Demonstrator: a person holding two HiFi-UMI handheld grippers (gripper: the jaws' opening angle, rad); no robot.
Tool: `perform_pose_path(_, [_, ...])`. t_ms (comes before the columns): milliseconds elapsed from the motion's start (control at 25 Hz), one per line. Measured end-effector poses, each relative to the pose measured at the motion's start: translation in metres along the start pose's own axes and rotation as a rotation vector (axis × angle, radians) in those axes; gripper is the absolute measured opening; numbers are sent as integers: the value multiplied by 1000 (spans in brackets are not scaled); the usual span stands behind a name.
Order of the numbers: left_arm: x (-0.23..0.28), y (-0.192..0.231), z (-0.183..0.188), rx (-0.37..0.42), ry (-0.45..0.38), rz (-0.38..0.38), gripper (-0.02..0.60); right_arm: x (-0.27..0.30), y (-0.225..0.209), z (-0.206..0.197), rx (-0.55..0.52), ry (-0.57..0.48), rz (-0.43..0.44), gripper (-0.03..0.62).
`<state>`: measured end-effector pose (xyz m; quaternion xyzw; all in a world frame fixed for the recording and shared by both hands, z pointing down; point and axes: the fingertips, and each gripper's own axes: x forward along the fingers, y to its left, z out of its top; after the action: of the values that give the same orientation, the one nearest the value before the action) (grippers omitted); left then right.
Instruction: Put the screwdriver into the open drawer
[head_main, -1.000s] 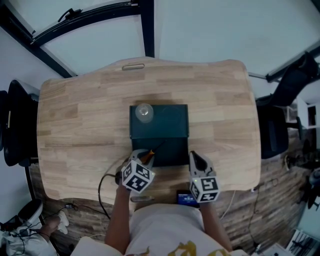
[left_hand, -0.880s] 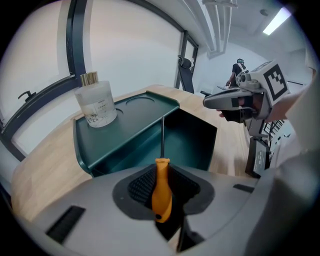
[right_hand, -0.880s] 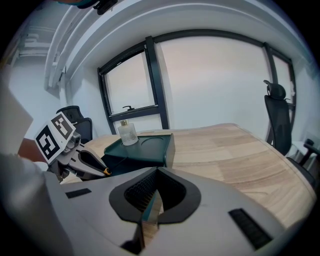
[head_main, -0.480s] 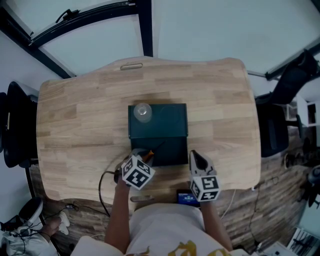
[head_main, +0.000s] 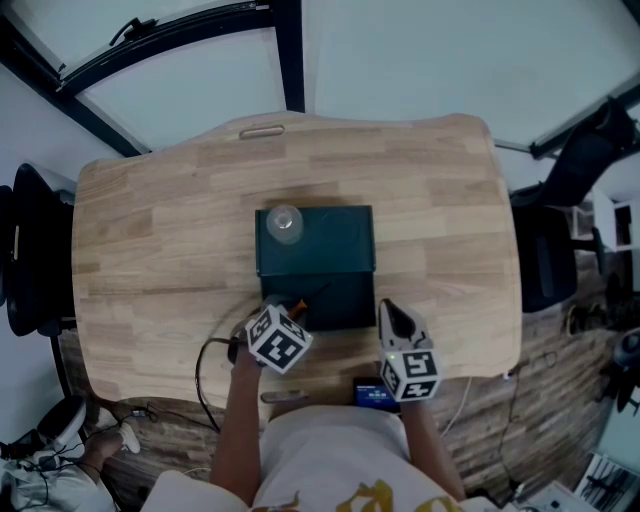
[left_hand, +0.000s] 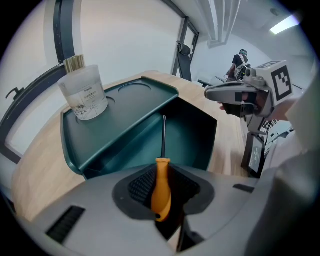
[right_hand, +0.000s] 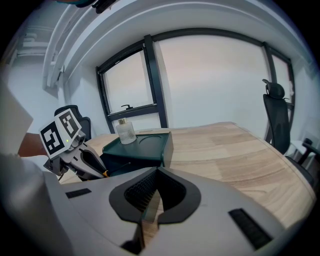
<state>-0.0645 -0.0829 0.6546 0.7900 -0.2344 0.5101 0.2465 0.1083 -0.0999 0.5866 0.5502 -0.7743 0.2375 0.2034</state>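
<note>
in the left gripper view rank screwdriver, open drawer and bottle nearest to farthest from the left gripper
1. screwdriver, clamped between the jaws, centre.
2. open drawer, just ahead, where the shaft points.
3. bottle, on the cabinet top, far left.

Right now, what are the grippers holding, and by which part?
The left gripper holds the screwdriver by its orange handle; the right gripper holds nothing.

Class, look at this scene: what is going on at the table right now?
A person works with two handheld grippers. The left gripper grips an orange-handled screwdriver, its shaft pointing into the open drawer of a dark green box on the wooden table. The right gripper is shut and empty, beside the drawer. A small bottle stands on the box.
</note>
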Motion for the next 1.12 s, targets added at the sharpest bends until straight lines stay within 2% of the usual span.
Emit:
perform_pose_path(760, [9, -1, -4, 85, 138, 19, 75, -1, 0, 2, 3, 1, -5, -2])
perform_pose_path(1120, [11, -1, -6, 78, 195, 18, 75, -1, -1, -1, 1, 6, -3, -2])
